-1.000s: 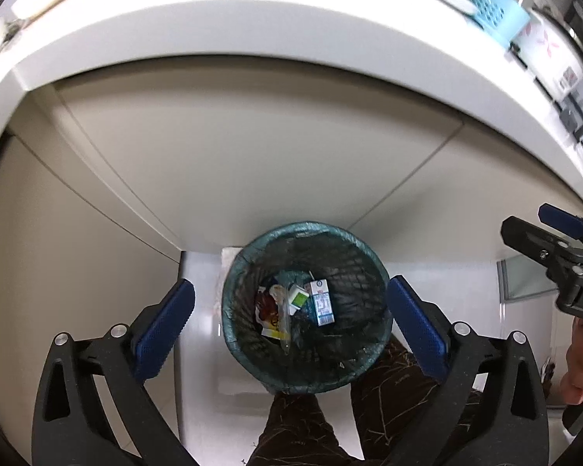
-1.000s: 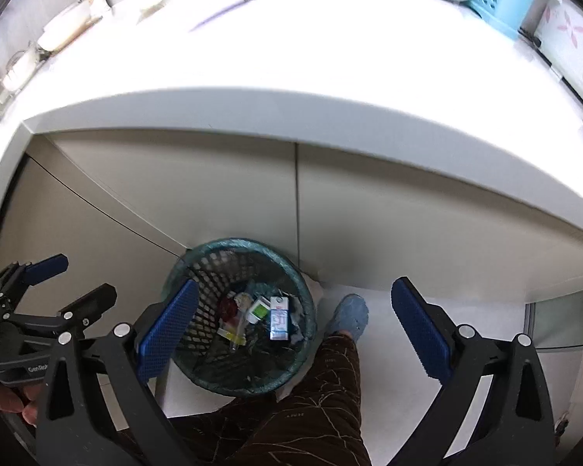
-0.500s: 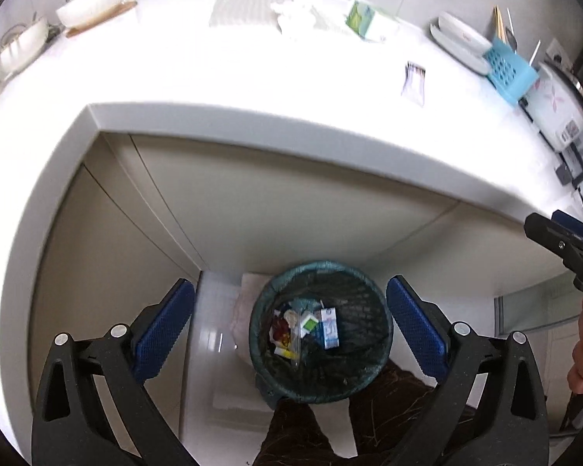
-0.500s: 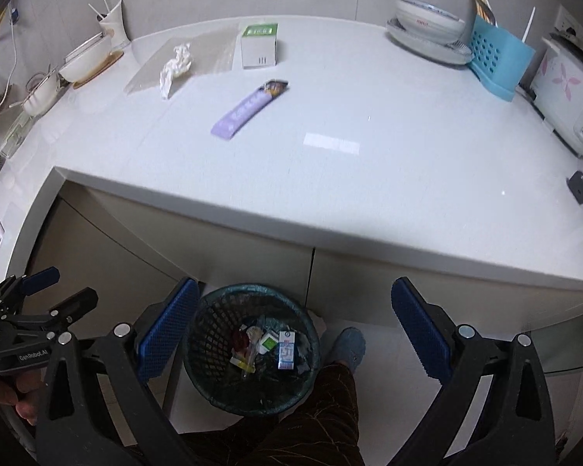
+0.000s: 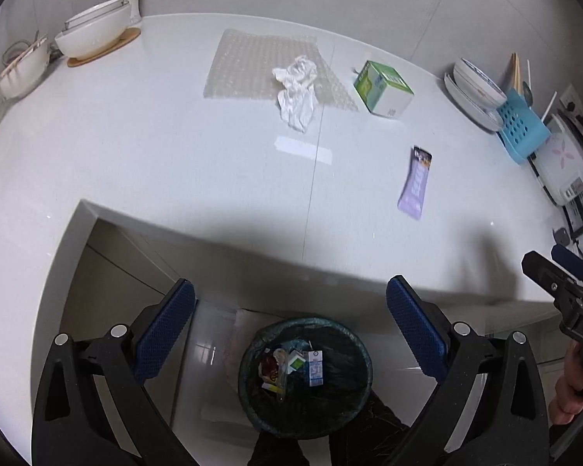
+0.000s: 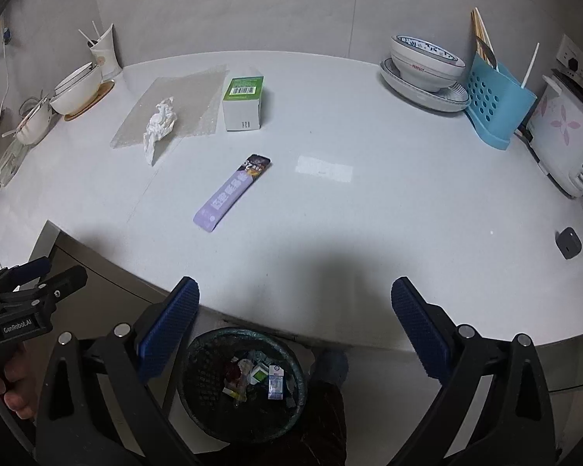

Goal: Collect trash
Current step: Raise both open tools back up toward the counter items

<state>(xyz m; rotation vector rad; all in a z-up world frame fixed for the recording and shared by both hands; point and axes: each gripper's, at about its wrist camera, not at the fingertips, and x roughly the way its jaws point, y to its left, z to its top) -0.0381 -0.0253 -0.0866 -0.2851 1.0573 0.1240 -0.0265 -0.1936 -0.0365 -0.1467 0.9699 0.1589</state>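
Note:
On the white counter (image 6: 369, 213) lie a purple snack wrapper (image 6: 231, 193) (image 5: 416, 184), a crumpled white tissue (image 6: 159, 122) (image 5: 297, 91) on a sheet of bubble wrap (image 6: 171, 106) (image 5: 264, 66), and a green-and-white carton (image 6: 244, 103) (image 5: 383, 89). Below the counter edge stands a dark mesh bin (image 6: 243, 380) (image 5: 305, 374) holding several scraps. My left gripper (image 5: 289, 326) and my right gripper (image 6: 295, 322) both hang open and empty above the bin, short of the counter. Each gripper shows at the edge of the other's view.
Stacked bowls (image 6: 425, 68), a blue utensil caddy (image 6: 495, 103) and a rice cooker (image 6: 567, 136) fill the counter's right side. White bowls (image 6: 75, 91) and a cup of sticks (image 6: 105, 52) sit at the left. A person's patterned trouser leg (image 6: 322, 427) is beside the bin.
Both grippers have risen from low beside the bin to above counter height. The counter top and its trash have come into view; the bin looks smaller. Both jaws stayed open.

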